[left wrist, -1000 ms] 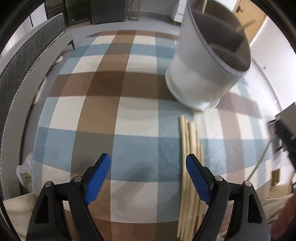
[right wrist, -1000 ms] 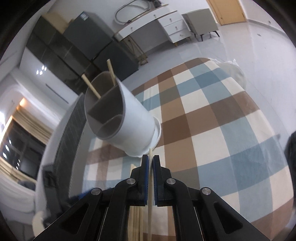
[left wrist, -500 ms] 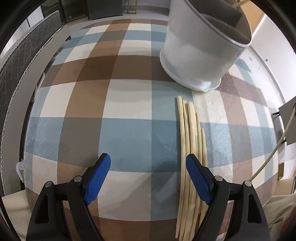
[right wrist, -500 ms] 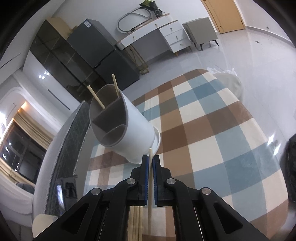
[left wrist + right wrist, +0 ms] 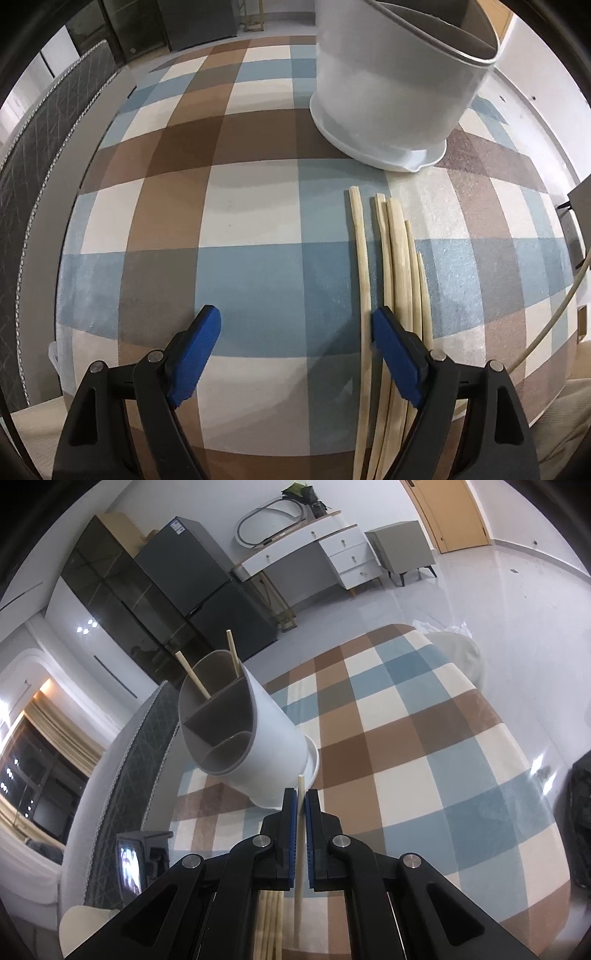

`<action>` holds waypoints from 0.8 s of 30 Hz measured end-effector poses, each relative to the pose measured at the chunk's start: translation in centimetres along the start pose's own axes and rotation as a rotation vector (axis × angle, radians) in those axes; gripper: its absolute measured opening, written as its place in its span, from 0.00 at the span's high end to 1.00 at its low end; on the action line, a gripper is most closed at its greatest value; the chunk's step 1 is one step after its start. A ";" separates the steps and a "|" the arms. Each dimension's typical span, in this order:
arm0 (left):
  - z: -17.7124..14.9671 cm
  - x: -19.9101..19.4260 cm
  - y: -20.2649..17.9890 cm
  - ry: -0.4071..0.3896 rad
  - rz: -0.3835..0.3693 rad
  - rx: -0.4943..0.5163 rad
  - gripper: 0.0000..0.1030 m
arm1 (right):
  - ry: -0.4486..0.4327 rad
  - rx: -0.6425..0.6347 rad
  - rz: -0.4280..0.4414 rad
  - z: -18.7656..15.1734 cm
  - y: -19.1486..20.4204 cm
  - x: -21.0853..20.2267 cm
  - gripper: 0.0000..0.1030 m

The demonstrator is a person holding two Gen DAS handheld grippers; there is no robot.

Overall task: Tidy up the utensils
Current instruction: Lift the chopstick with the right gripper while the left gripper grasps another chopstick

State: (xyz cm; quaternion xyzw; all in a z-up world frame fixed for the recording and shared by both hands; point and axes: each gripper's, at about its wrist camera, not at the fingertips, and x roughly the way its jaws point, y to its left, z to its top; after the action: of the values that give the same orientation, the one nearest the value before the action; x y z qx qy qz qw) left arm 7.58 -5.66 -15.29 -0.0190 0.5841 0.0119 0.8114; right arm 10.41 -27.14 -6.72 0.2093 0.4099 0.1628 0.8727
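Several pale wooden chopsticks (image 5: 397,280) lie side by side on the plaid cloth in front of a white utensil holder (image 5: 395,85) with grey compartments. My left gripper (image 5: 295,334) is open and low over the cloth, its right finger over the chopsticks. My right gripper (image 5: 300,805) is shut on one chopstick (image 5: 300,830), held above the table and pointing toward the holder (image 5: 255,742). Two chopsticks (image 5: 194,677) stand in the holder's far compartment. The loose chopsticks also show below my right gripper (image 5: 269,923).
The plaid cloth (image 5: 258,229) covers a round table. A dark padded bench (image 5: 33,155) runs along its left edge. A cable (image 5: 550,325) hangs at the right. A dresser (image 5: 314,557) and dark cabinets (image 5: 155,602) stand across the room.
My left gripper has moved forward and down toward the chopsticks and the holder. My right gripper has risen slightly with its chopstick, still shut.
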 end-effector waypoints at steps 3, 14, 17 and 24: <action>0.3 0.1 0.2 -0.005 -0.001 -0.010 0.22 | 0.000 0.001 -0.001 0.0 0.1 0.0 0.96; 3.1 1.3 -0.5 -0.023 -0.008 0.020 0.22 | 0.004 -0.010 -0.020 0.1 0.2 0.6 0.96; 3.5 0.9 -0.4 -0.034 -0.014 0.032 0.29 | 0.013 -0.007 -0.020 0.2 0.2 1.1 0.96; 3.8 0.3 -2.1 -0.054 -0.060 0.114 0.94 | 0.027 -0.040 -0.020 0.4 1.0 2.3 0.96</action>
State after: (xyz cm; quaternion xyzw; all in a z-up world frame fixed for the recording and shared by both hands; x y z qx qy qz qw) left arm 11.37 -7.61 -14.31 0.0102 0.5607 -0.0452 0.8267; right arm 11.97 -25.32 -7.45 0.1855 0.4202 0.1650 0.8728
